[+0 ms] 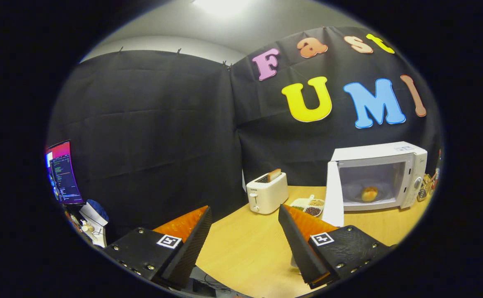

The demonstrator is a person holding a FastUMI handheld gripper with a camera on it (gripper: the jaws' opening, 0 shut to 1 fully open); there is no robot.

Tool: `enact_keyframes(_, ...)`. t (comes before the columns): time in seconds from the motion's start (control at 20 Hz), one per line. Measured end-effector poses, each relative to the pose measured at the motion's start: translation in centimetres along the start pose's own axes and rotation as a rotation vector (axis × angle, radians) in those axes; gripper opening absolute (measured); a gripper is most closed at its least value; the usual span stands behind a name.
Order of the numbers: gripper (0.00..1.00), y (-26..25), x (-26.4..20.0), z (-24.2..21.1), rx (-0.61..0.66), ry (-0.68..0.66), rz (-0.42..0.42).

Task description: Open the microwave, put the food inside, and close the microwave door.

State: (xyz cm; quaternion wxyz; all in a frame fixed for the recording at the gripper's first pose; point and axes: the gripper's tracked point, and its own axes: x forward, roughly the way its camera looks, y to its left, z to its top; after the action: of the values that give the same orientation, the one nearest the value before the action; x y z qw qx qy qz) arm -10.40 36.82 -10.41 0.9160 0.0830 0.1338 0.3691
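A white microwave (407, 165) stands on the wooden table (249, 244) well beyond my fingers, off to the right. Its door (333, 194) is swung wide open toward me on the left side. Inside, on the turntable, lies a round bread roll (369, 193). My gripper (245, 213) is open, with a wide gap and nothing between its fingers. It hovers over the table's near edge, far short of the microwave.
A white toaster (267, 192) with a slice of bread sticking up stands left of the microwave. A divided dish of grains (309, 205) lies between them. Small items (425, 186) sit right of the microwave. A monitor (62, 173) glows far left.
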Motion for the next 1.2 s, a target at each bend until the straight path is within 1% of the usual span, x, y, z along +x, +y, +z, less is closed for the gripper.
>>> enact_keyframes(0.25, 0.98, -1.1, 1.1, -4.8, -0.001, 0.104, -0.011)
enact_keyframes(0.45, 0.96, -2.8, 1.8, -6.9, 0.007, 0.153, -0.028)
enact_keyframes(0.55, 0.76, -3.9, 2.2, -7.3, 0.005, 0.167, -0.052)
enact_keyframes(0.6, 0.64, -4.4, 2.4, -7.6, 0.003, 0.173, -0.068)
enact_keyframes(0.7, 0.51, -4.6, 2.6, -8.1, 0.008, 0.195, -0.054)
enact_keyframes(0.75, 0.50, -5.0, 2.2, -8.2, -0.011, 0.205, -0.071)
enact_keyframes(0.8, 0.34, -7.0, 1.8, -7.9, -0.038, 0.191, -0.143)
enact_keyframes(0.85, 0.18, -7.3, 1.9, -7.9, -0.023, 0.193, -0.142)
enact_keyframes(0.9, 0.02, -7.3, 2.0, -8.8, 0.000, 0.210, -0.137)
enact_keyframes(1.0, 0.03, -8.2, 1.7, -8.9, -0.004, 0.225, -0.146)
enact_keyframes(1.2, 0.03, -10.3, 1.1, -8.3, -0.016, 0.215, -0.177)
